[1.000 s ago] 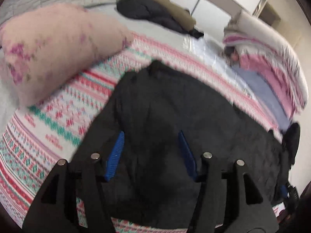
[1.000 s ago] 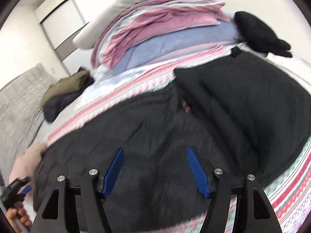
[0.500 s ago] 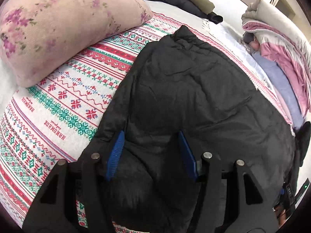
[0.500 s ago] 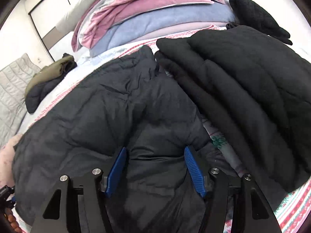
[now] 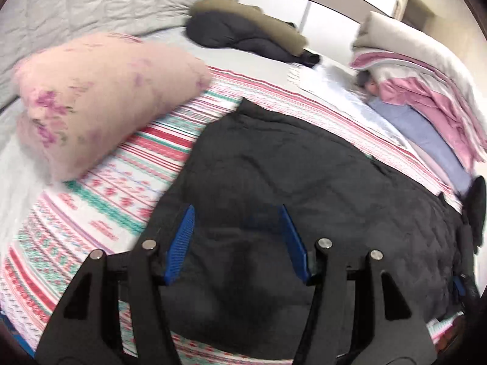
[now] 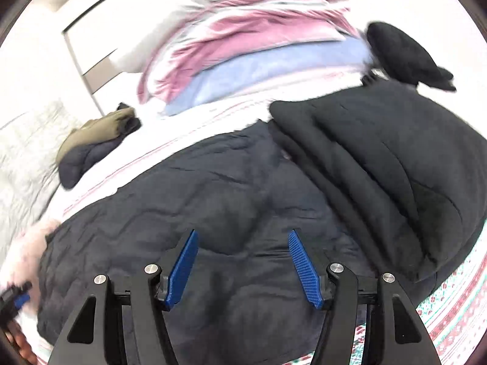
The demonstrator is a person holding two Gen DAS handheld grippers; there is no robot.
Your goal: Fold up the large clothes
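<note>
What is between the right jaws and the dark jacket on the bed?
Nothing visible. The right gripper stands open directly over the jacket, with only bare quilted fabric before it. A second folded black garment lies to its right, off that path.

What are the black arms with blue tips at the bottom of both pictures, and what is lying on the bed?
Those are two hand-held grippers; a person carries one in each hand, and a camera on each looks forward along its fingers. One picture comes from the left gripper, the other from the right gripper. Both stand open over a dark quilted jacket spread on a patterned blanket; neither holds anything. The right one's jaws have just been closing a little, with nothing pinched between them. Beside the jacket lies a folded black garment. Around are a pink floral pillow, a stack of folded bedding, and an olive and dark bundle.
</note>
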